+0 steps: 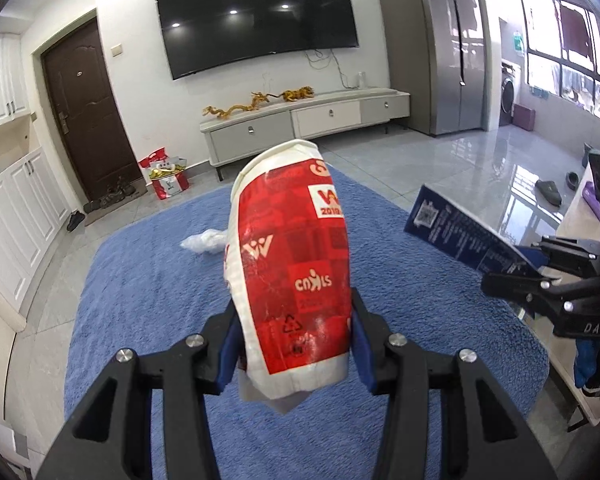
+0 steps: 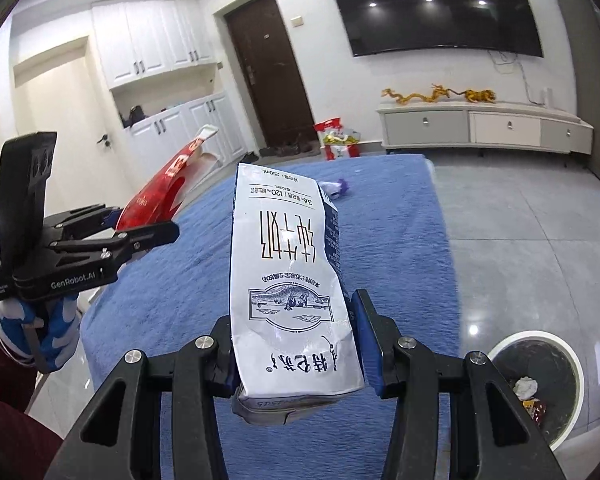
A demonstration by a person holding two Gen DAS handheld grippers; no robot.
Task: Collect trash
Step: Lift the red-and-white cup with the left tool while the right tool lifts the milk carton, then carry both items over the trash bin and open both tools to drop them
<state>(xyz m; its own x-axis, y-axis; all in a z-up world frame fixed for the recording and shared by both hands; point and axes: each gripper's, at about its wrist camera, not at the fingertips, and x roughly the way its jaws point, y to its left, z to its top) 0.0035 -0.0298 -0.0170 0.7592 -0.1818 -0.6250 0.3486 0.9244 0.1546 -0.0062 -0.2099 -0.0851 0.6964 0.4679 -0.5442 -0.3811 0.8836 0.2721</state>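
The left tool [image 1: 294, 344] is clamped on a crushed red-and-white paper cup [image 1: 292, 264], held above the blue rug [image 1: 148, 280]. The right tool [image 2: 296, 354] is clamped on a flattened white milk carton [image 2: 288, 280], with the white trash bin [image 2: 540, 384] low to its right. 1 crumpled plastic scrap [image 1: 204, 242] lies on the rug.

Both grippers are matte black with blue pads and silver screw heads on the finger links. The left gripper [image 2: 156, 224] carries white "GenRobot.AI" lettering and an upright black camera block; the right gripper [image 1: 512, 264] reads "DAS". A blue-and-white glove [image 2: 48, 332] and dark red sleeve [image 2: 8, 392] show.
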